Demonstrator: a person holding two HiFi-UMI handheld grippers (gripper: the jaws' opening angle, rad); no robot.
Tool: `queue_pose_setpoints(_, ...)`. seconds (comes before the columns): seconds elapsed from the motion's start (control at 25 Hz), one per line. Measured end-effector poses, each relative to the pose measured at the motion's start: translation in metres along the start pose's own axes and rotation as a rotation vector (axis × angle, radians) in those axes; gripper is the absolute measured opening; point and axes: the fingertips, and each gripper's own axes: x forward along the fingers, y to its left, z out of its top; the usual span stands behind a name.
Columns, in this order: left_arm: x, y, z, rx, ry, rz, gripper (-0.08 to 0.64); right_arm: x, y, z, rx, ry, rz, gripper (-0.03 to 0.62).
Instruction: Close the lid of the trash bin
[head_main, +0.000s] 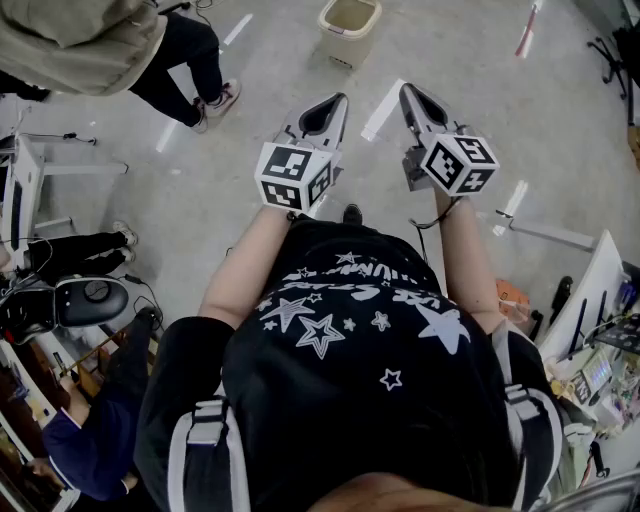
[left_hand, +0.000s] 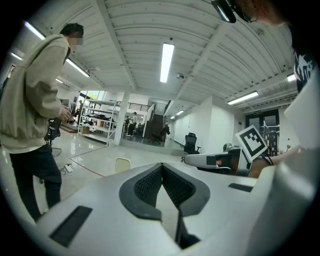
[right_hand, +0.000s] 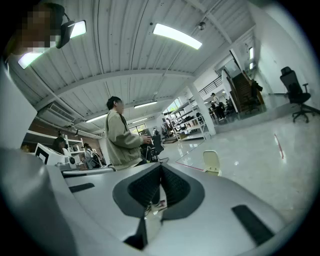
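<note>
The cream trash bin (head_main: 349, 25) stands on the grey floor far ahead, top open, with its lid raised. It shows small and distant as the bin (left_hand: 122, 164) in the left gripper view, and as the bin (right_hand: 212, 162) in the right gripper view. My left gripper (head_main: 336, 102) is held out at chest height, pointing toward the bin, its jaws shut on nothing. My right gripper (head_main: 408, 93) is beside it, also shut and empty. In their own views the left gripper (left_hand: 162, 165) and right gripper (right_hand: 160, 166) show their pads meeting at the tip.
A person in a beige jacket (head_main: 85, 40) stands at the left, near the bin's side. Another person (head_main: 85, 440) sits at the lower left by a desk. Cluttered desks (head_main: 600, 340) line the right. White tape strips (head_main: 380, 112) mark the floor.
</note>
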Motion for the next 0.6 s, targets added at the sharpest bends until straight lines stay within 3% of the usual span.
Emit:
queue_pose_setpoints(0.36, 0.009, 0.016, 0.007, -0.022, -0.011, 0.026, 0.011, 0.018, -0.011, -0.001, 0.025, 0.034, 0.003, 0.006)
queue_pose_setpoints(0.6, 0.030, 0.049, 0.007, -0.037, 0.000, -0.002, 0.012, 0.049, -0.019, 0.004, 0.029, 0.044, -0.032, 0.006)
